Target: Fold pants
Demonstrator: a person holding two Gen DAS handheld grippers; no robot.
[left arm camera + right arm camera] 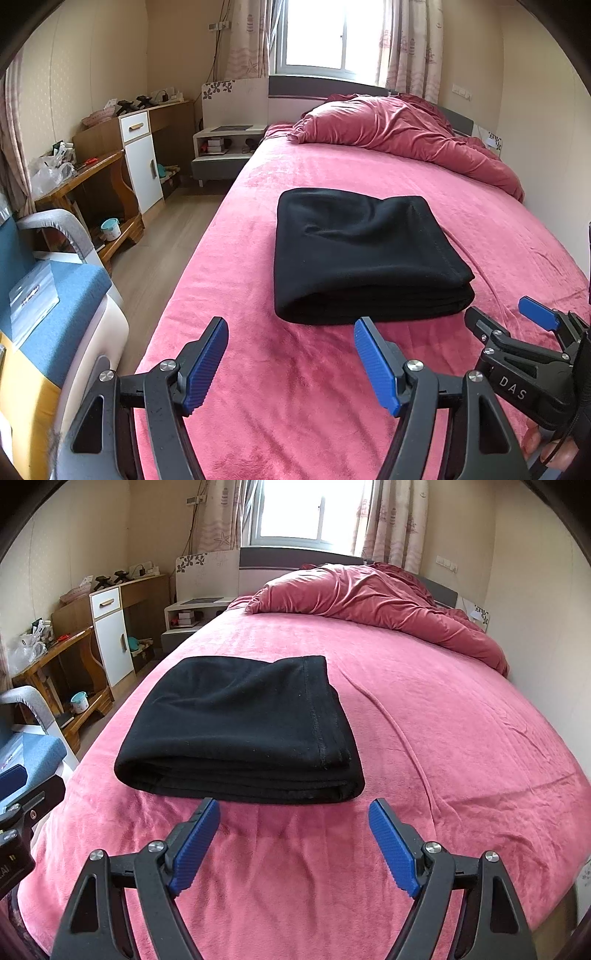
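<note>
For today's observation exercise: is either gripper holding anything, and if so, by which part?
Nothing is held. The left gripper and right gripper both stand open and empty, just short of the folded black pants on the bed.

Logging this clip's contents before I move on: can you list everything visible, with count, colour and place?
pants: one, black, folded stack mid-bed
bed cover: one, pink, spread over the bed
duvet: one, dark pink, bunched at the headboard
nightstand: one, white and grey, beside the bed head
cabinet: one, white, left wall
wooden desk: one, brown, left wall
cup: one, pale teal, low desk shelf
curtains: pair, patterned beige, flanking the window
left gripper: open, blue pads, nothing held
right gripper: open, blue pads, nothing held
</note>
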